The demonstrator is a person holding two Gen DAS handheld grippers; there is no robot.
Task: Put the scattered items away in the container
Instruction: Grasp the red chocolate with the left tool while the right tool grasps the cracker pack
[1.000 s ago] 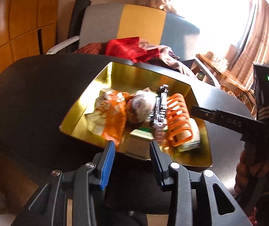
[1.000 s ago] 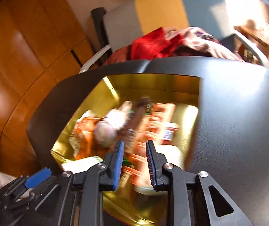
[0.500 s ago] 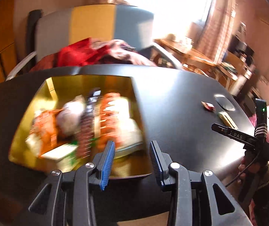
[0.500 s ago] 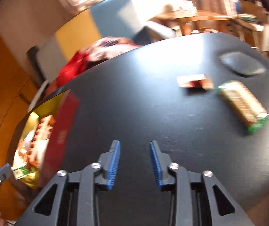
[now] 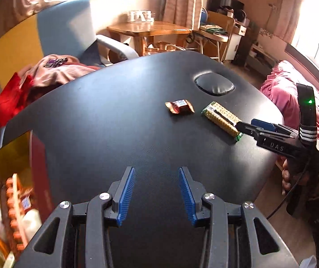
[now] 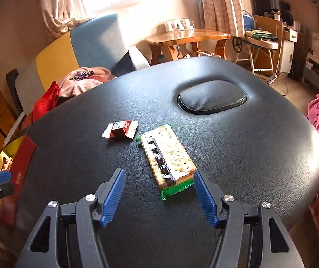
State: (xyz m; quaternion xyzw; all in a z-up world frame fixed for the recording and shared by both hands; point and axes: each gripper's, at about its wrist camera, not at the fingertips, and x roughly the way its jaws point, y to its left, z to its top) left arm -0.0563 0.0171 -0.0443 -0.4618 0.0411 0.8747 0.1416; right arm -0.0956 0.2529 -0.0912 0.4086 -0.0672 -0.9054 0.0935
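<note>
My right gripper (image 6: 158, 194) is spread wide, its blue ribbed pads on either side of the near end of the cracker packet (image 6: 167, 157). That packet lies flat on the black padded table (image 6: 237, 147) in the middle of my right camera's frame, running from the centre down toward me, green wrapper at both ends. The right pad sits just beside the packet's lower right corner; from here I can't be sure whether it touches. The left pad stands well apart from it. Nothing is held.

Just up and left of the packet lies a small red candy wrapper (image 6: 120, 129), near it but not touching. Above both, in the upper middle of the frame, an oval cushion (image 6: 213, 98) is set into the table top.

My left gripper (image 5: 157, 193) is open too, pads parted over bare table at the bottom centre of the left camera's frame, gripping nothing. In that view the candy wrapper (image 5: 179, 106) and the cracker packet (image 5: 223, 117) sit right of centre, and my right gripper (image 5: 246, 127) comes in from the right edge with its fingertips at the packet's near end.

The container (image 5: 37, 156), red outside and gold inside, shows at the lower left edge of the left frame, with orange and white packets (image 5: 14, 210) blurred inside it. In the right view it (image 6: 21, 165) sits at the left edge.

An armchair (image 6: 81, 49) heaped with clothes stands behind the table at upper left.
</note>
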